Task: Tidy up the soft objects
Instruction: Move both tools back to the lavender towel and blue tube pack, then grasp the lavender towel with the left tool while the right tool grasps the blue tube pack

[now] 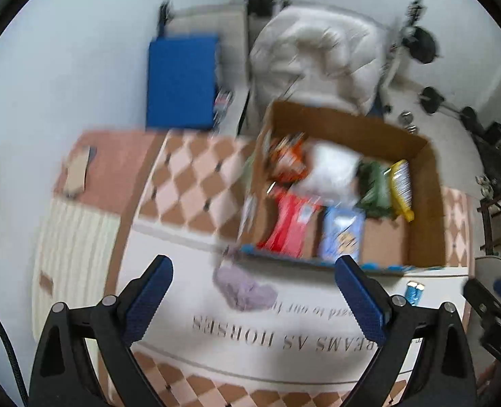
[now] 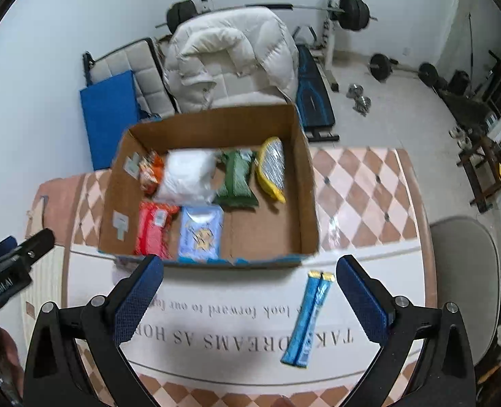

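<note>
An open cardboard box (image 2: 304, 183) stands on the table and holds several soft packs: a white one (image 2: 187, 176), a green one (image 2: 237, 179), a red one (image 2: 154, 230), a light blue one (image 2: 201, 234) and a yellow-edged silver one (image 2: 272, 166). A purple fluffy piece (image 1: 245, 290) lies on the table before the box, between the fingers of my open, empty left gripper (image 1: 250, 295). A blue twin stick pack (image 2: 308, 318) lies just left of the right finger of my open, empty right gripper (image 2: 250, 298). The box (image 1: 423, 203) is blurred in the left wrist view.
The table (image 2: 359, 196) has a checked cloth with printed lettering. Behind it are a blue mat (image 2: 109, 115), a white padded coat (image 2: 230, 57) on a chair, a weight bench (image 2: 313, 98) and barbells. A grey chair (image 2: 464, 271) stands at the right.
</note>
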`<act>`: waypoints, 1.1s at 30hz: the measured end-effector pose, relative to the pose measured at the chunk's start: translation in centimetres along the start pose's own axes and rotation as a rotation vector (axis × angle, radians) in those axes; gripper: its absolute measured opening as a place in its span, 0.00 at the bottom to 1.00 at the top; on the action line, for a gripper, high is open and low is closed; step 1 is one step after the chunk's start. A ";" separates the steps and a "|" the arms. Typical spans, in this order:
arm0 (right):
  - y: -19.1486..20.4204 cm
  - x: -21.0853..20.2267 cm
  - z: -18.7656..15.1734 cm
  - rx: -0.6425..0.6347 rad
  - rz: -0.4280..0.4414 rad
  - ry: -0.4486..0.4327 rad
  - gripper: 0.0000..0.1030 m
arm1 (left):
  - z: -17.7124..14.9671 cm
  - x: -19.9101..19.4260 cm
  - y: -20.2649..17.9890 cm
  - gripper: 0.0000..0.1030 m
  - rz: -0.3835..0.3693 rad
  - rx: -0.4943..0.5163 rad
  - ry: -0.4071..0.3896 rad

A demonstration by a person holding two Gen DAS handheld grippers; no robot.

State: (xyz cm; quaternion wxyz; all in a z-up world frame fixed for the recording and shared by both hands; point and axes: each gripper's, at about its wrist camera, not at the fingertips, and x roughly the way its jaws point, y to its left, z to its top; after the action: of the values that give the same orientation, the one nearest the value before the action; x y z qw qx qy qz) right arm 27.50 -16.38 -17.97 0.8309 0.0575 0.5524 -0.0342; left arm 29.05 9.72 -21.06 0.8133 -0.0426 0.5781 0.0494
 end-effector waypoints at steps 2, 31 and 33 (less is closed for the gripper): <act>-1.0 1.3 -1.0 0.030 -0.004 0.042 1.00 | -0.7 2.9 1.4 0.95 -0.007 -0.053 0.071; -10.5 21.4 -12.3 0.259 -0.074 0.494 0.77 | -9.0 20.0 1.3 0.37 0.124 0.025 0.397; -10.2 21.8 -12.8 0.241 -0.074 0.513 0.71 | -9.9 19.7 1.0 0.36 0.125 0.043 0.400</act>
State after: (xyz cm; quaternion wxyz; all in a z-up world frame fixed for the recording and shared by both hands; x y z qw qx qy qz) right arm 23.01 -24.62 -43.56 0.6493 0.1421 0.7383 -0.1143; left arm 26.04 10.05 -42.92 0.6785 0.0017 0.7305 0.0782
